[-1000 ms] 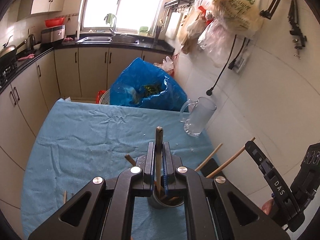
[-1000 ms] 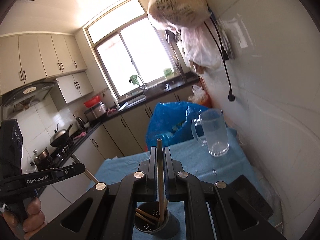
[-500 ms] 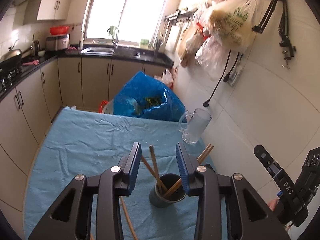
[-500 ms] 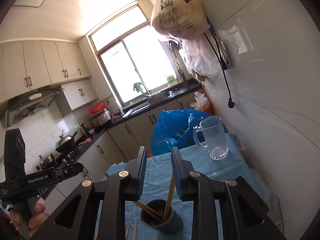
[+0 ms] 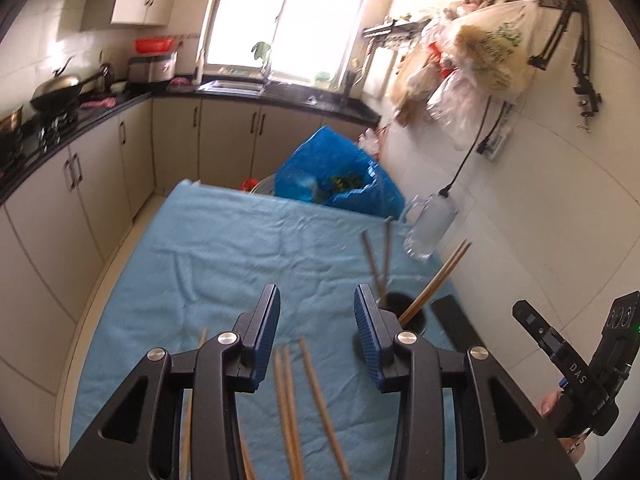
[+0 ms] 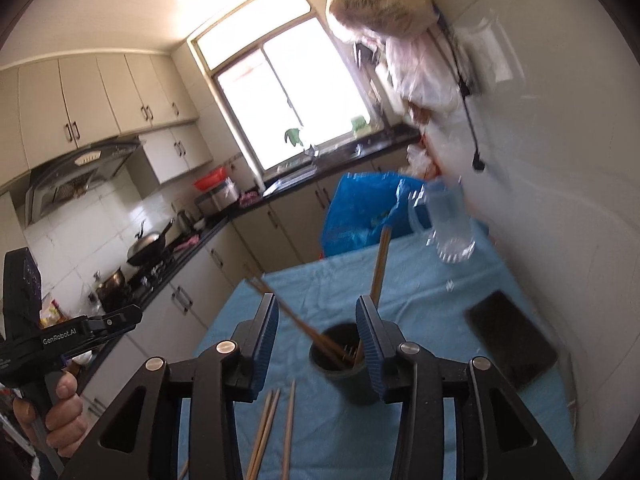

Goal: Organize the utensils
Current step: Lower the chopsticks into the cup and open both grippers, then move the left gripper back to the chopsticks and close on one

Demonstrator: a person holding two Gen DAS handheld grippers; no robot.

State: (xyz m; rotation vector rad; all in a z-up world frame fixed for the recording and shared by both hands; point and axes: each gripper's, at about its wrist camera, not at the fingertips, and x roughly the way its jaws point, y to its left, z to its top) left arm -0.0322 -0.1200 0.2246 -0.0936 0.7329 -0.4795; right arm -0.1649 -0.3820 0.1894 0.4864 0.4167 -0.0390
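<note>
loose chopsticks (image 5: 288, 412): cut off by bottom edge | glass mug (image 6: 448, 220): motion-blurred | holder (image 5: 404, 312): partly hidden

- A table under a wrinkled blue cloth (image 5: 224, 256) carries everything; its right edge runs along the white tiled wall
- A dark holder cup (image 6: 340, 372) stands on the cloth near the right side, with chopsticks leaning in it
- Loose chopsticks (image 5: 288, 404) lie flat at the near edge
- A clear glass mug (image 5: 430, 230) stands at the far right corner
- A flat black slab (image 6: 512, 340) lies between cup and wall
</note>
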